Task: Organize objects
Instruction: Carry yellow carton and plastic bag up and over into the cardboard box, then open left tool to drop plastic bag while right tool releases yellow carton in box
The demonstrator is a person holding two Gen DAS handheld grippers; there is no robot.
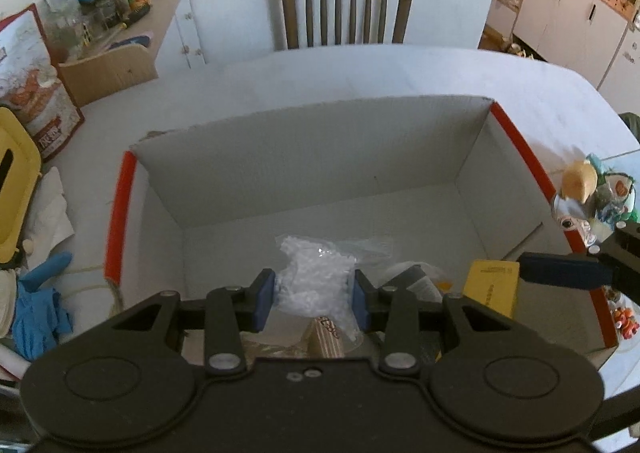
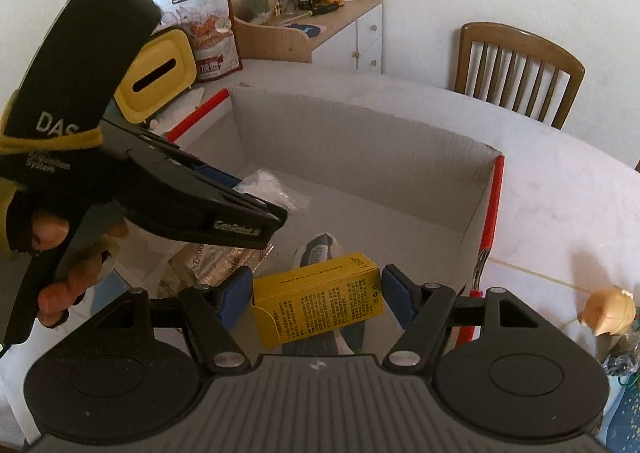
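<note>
A big cardboard box [image 1: 320, 157] with white inside walls and red edges sits on the pale table. My left gripper [image 1: 312, 301] is over its near part, shut on a clear bag of white bits [image 1: 316, 273] held between the blue pads. My right gripper [image 2: 316, 293] is shut on a tilted yellow carton [image 2: 320, 305] held above the cardboard box [image 2: 360, 141]. The left wrist view shows that yellow carton [image 1: 492, 285] at the lower right, against a blue pad. A foil packet [image 2: 216, 257] and a grey sock-like item [image 2: 316, 249] lie on the box floor.
A yellow tissue holder [image 2: 160, 73], a snack bag [image 2: 204, 25] and a blue glove [image 1: 36, 309] crowd the table's left side. A pale bulb [image 2: 608, 311] and small clutter lie right of the box. A wooden chair [image 1: 348, 5] stands behind, a cabinet [image 2: 348, 25] at the wall.
</note>
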